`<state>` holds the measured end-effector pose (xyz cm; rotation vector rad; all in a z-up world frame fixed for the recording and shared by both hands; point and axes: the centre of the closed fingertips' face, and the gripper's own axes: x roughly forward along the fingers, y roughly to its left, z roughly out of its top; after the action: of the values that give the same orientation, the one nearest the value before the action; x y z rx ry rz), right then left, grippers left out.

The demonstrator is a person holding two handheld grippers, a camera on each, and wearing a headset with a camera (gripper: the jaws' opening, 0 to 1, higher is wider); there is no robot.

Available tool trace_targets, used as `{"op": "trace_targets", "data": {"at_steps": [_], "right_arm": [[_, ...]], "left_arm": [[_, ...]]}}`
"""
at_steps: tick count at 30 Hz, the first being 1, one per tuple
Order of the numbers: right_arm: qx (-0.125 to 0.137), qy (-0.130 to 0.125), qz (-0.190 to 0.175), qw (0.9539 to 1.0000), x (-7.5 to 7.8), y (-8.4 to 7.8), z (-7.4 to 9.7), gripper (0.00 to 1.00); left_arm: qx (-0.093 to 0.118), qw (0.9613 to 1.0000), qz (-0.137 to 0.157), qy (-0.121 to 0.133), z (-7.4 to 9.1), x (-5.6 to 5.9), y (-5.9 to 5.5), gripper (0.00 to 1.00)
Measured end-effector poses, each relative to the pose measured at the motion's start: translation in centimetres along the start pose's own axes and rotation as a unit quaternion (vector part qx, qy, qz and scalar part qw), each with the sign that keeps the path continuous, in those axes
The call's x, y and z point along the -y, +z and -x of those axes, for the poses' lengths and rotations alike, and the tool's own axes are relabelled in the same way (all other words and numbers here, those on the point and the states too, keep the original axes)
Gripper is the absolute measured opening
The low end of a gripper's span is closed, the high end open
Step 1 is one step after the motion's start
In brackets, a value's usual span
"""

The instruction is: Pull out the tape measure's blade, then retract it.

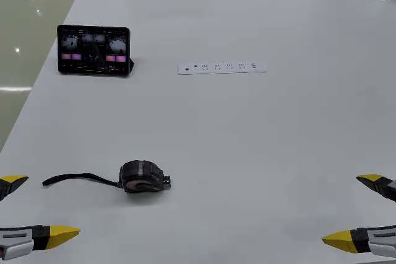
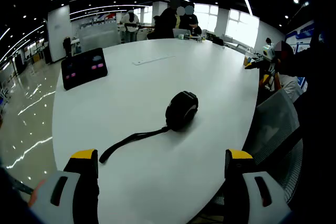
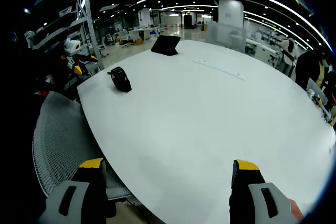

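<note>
A black tape measure (image 1: pixel 143 177) lies on the white table (image 1: pixel 247 128) near its front edge, its black wrist strap (image 1: pixel 73 178) trailing to the left. It appears again in the left gripper view as a black tape measure (image 2: pixel 181 109) ahead of the jaws, and small in the right gripper view as a tape measure (image 3: pixel 120 78) far off to the left. My left gripper (image 1: pixel 18 208) stands open at the bottom left, a short way from the strap's end. My right gripper (image 1: pixel 365 211) stands open at the bottom right, far from the tape measure. No blade is drawn out.
A black tablet (image 1: pixel 93 50) with a lit screen stands propped at the back left. A white power strip (image 1: pixel 222 67) lies at the back middle. A mesh chair (image 3: pixel 63 135) sits by the table's edge. People stand beyond the far side.
</note>
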<state>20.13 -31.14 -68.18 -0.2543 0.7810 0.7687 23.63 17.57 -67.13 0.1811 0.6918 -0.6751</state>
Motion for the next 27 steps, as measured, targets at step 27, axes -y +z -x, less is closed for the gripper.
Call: {"op": "trace_targets", "data": {"at_steps": [27], "right_arm": [[-0.009, 0.036, 0.045, 0.9983, -1.1, 1.3, -2.1, 0.99]], "left_arm": [[-0.044, 0.9971, -0.039, -0.049, -1.9, 0.8, -0.1, 0.99]]}}
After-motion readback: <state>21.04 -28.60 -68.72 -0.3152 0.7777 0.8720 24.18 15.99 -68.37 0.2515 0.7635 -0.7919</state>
